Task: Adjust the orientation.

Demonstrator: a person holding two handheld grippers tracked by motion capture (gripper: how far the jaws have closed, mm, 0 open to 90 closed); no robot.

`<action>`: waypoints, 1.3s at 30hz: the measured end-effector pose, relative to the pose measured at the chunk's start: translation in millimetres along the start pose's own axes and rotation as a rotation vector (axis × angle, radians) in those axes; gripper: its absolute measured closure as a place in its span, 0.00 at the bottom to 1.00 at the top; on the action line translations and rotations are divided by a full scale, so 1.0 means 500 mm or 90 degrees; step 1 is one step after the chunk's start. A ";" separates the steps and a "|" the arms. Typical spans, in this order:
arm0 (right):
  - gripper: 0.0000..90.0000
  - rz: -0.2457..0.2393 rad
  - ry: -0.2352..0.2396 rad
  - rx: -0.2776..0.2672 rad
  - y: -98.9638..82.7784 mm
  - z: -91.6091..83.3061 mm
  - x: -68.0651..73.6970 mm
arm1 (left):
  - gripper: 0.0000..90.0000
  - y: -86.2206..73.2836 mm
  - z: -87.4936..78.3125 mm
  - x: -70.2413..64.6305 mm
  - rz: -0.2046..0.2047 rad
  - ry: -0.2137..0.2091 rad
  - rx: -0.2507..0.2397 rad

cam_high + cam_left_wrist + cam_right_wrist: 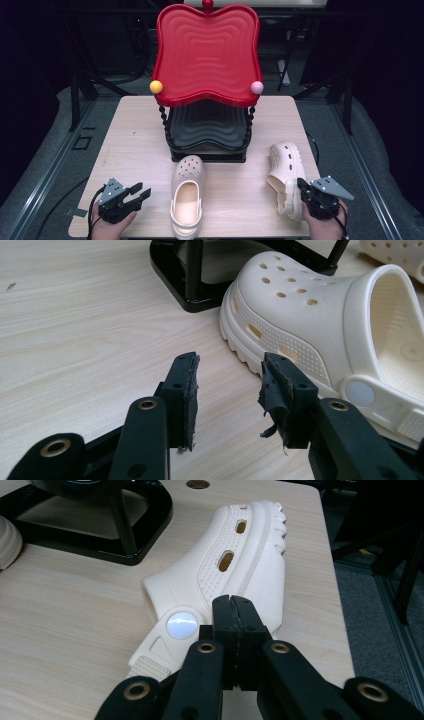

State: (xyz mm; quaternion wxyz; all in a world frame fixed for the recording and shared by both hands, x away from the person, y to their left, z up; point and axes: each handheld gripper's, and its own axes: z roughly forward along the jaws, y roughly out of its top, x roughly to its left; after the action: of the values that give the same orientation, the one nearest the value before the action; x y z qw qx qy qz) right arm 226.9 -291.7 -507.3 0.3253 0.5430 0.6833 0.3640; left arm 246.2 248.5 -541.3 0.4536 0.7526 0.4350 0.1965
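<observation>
**benchrat:** Two grippers down at the near edge of the table [125, 130], one in each hand. The left gripper [134, 193] sits at the near left corner with its jaws spread apart and nothing between them. In the left gripper view the left gripper [227, 390] has bare wood showing through the gap, and its pads [189, 390] look frayed, with bits of black material hanging off.

**sole_man:** And the right one?

**benchrat:** The right gripper [303, 186] is at the near right corner, jaws pressed flat together. In the right gripper view the right gripper [233, 602] has its tips closed right at the heel end of the tipped clog [235, 565]. Can't tell if they're pinching any of it or just sitting in front of it.

**sole_man:** Which clog is that?

**benchrat:** The one lying on its side near the right edge, tipped clog [286, 175] from above, ridged sole facing right, round strap rivet [181, 624] just left of the jaws. The other, the upright clog [187, 197], stands on its sole in the middle of the near half, toe pointing away from the person. It's just right of the left gripper, apart from it; the left gripper view has the upright clog [320, 325] off to the right of the jaws.

**sole_man:** Anything behind them?

**benchrat:** A two-level stand: a red tray [207, 55] with a wavy rim on top, a yellow ball [156, 87] and a pink ball [257, 87] at its near corners, a black tray [207, 127] underneath, and a black base [207, 156] just beyond the upright clog's toe.
</observation>
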 end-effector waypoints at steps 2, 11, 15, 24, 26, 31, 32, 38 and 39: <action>1.00 0.007 -0.004 -0.001 0.000 -0.002 -0.007 | 0.65 -0.001 0.001 0.001 -0.001 -0.001 0.001; 1.00 0.068 -0.054 0.005 -0.017 -0.007 -0.085 | 0.65 -0.002 0.005 0.000 -0.002 0.000 0.005; 1.00 0.104 -0.080 0.017 -0.030 0.001 -0.112 | 0.65 -0.002 0.008 -0.002 0.000 -0.002 0.006; 1.00 0.241 -0.077 0.056 -0.076 0.022 -0.186 | 0.65 -0.002 0.011 -0.002 0.001 -0.003 0.009; 1.00 0.263 -0.070 0.075 -0.087 0.033 -0.194 | 0.65 -0.002 0.011 -0.003 0.001 -0.003 0.009; 1.00 0.240 -0.028 0.104 -0.084 0.050 -0.173 | 0.65 -0.002 0.010 -0.002 0.000 -0.003 0.008; 1.00 0.230 -0.018 0.108 -0.080 0.051 -0.166 | 0.65 -0.002 0.010 -0.001 -0.001 -0.002 0.007; 0.96 0.177 -0.052 0.085 -0.065 0.042 -0.146 | 0.65 -0.003 0.009 0.000 -0.002 -0.001 0.011; 0.96 0.182 -0.059 0.070 -0.065 0.039 -0.147 | 0.65 -0.003 0.009 0.000 -0.001 -0.001 0.012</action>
State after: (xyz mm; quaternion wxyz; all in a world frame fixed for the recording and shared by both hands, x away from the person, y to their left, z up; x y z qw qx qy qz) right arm 241.6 -365.6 -541.5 0.2711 0.6679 0.6022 0.3432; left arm 248.7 246.4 -544.8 0.4470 0.7565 0.4373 0.1916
